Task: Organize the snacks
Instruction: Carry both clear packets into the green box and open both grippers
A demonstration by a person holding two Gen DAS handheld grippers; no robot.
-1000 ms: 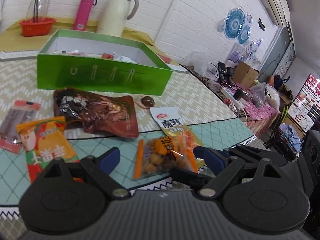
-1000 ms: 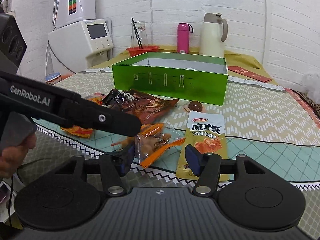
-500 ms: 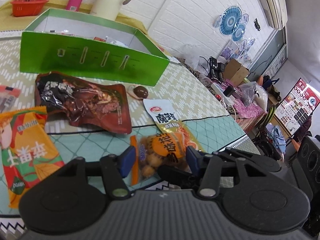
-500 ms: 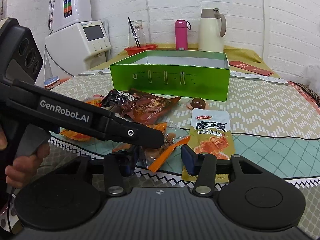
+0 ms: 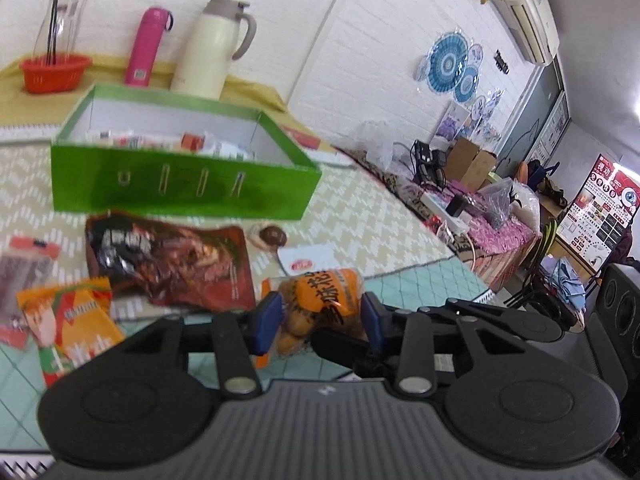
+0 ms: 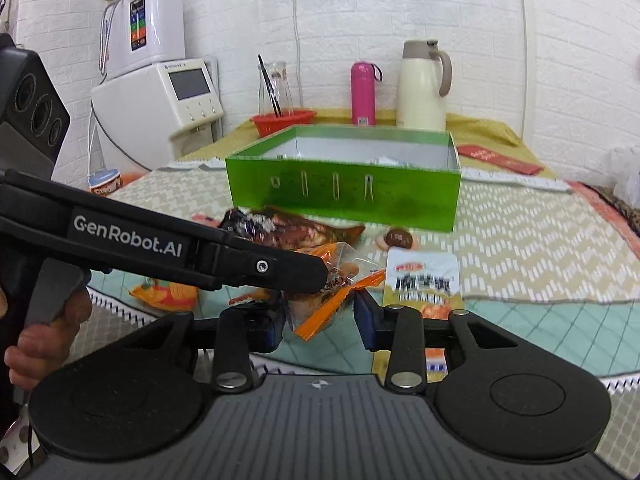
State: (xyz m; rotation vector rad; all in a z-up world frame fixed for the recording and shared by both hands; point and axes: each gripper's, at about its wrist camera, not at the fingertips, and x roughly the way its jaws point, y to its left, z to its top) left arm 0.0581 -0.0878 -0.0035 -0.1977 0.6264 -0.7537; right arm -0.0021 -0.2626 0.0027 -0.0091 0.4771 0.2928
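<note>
A clear and orange bag of peanuts [image 5: 320, 296] hangs just off the table between the blue pads of my left gripper [image 5: 319, 322]. Its jaws are closing and the pads press on the bag's sides. From the right wrist view, the left gripper's black finger [image 6: 304, 272] lies across the bag [image 6: 332, 292]. My right gripper [image 6: 320, 322] is closing around the bag's near end, with a small gap still at its right pad. Behind stands the open green box [image 6: 340, 196], with several packets inside.
On the table lie a white-topped konjac pouch [image 6: 420, 276], a dark brown pouch [image 5: 172, 256], an orange packet [image 5: 68, 320], a dark red packet [image 5: 24, 264] and a small brown sweet [image 5: 272, 236]. A cream jug [image 5: 212, 48], a pink flask [image 5: 146, 46] and a red basket [image 5: 54, 72] stand behind the box.
Both grippers' jaws have narrowed around the peanut bag. The left one has closed onto the bag and raised it off the konjac pouch it lay on.
</note>
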